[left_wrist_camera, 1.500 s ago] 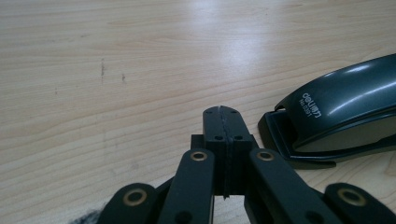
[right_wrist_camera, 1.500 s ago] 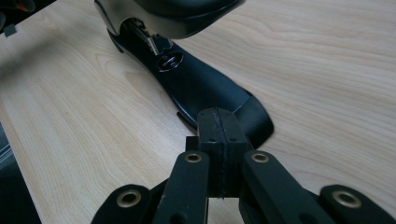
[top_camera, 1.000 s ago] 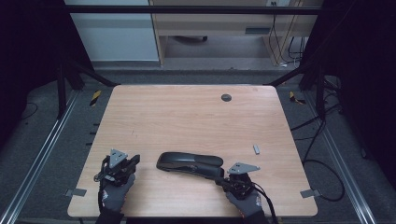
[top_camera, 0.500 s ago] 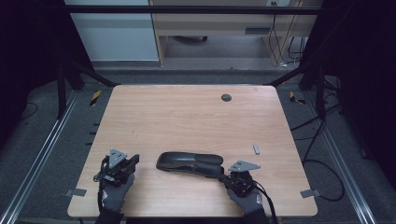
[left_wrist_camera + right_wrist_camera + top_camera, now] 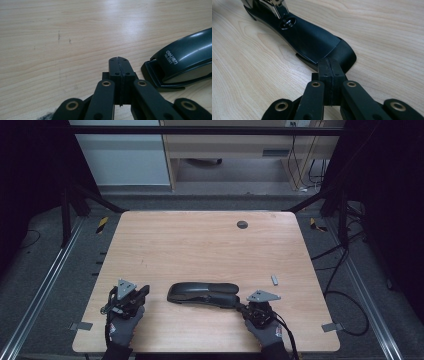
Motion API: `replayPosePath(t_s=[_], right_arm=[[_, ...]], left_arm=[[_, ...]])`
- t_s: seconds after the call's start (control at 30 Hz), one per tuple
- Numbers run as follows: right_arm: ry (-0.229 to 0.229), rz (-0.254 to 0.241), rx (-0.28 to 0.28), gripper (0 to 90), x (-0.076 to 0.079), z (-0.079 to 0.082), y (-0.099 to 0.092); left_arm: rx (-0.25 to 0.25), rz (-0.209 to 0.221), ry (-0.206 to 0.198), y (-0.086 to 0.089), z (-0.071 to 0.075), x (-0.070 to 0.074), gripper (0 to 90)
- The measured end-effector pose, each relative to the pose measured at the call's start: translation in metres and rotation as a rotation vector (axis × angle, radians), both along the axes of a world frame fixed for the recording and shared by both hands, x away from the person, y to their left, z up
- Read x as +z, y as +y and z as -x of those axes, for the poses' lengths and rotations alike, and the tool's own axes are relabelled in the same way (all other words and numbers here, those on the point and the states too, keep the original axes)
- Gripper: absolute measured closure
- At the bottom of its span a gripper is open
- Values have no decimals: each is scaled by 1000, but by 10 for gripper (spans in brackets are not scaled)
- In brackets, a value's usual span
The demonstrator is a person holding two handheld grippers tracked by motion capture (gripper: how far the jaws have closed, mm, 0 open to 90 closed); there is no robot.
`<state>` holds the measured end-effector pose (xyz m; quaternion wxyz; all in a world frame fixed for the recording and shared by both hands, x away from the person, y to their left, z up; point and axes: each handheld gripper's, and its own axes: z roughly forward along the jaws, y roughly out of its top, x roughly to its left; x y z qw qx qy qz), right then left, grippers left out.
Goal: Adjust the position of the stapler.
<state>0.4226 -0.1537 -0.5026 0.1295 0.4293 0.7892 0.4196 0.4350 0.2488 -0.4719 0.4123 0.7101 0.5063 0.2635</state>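
A black stapler (image 5: pixel 202 293) lies on its side near the front middle of the wooden table (image 5: pixel 200 245), its length running left to right. My left gripper (image 5: pixel 144 290) rests on the table just left of it, jaws shut with nothing between them. In the left gripper view the stapler's nose (image 5: pixel 185 60) lies ahead to the right of the left gripper's (image 5: pixel 119 60) closed tips, apart from them. My right gripper (image 5: pixel 240 306) is shut and empty. Its tips (image 5: pixel 329 61) sit right at the stapler's rear end (image 5: pixel 312 40); whether they touch it I cannot tell.
A small grey metal piece (image 5: pixel 274 279) lies right of the stapler, near the table's right edge. A dark round cable hole (image 5: pixel 242 224) sits at the back. Metal rails run along the floor on both sides, and cables trail at the right.
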Motion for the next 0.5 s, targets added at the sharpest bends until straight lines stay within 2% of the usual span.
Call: replayPosePath(t_s=[0.13, 0.27, 0.37, 0.5], right_arm=[[-35, -19, -19, 900, 7, 1, -9], [-71, -36, -76, 900, 13, -2, -25], [-97, -41, -112, 900, 17, -5, -38], [-98, -35, -153, 900, 17, -8, -52]], left_arm=[[-12, -8, -9, -3, -6, 6, 899], [-21, -12, -23, -8, -14, 11, 899], [-33, -7, -17, -14, -25, 13, 899], [-68, -11, 7, -28, -39, 10, 899]])
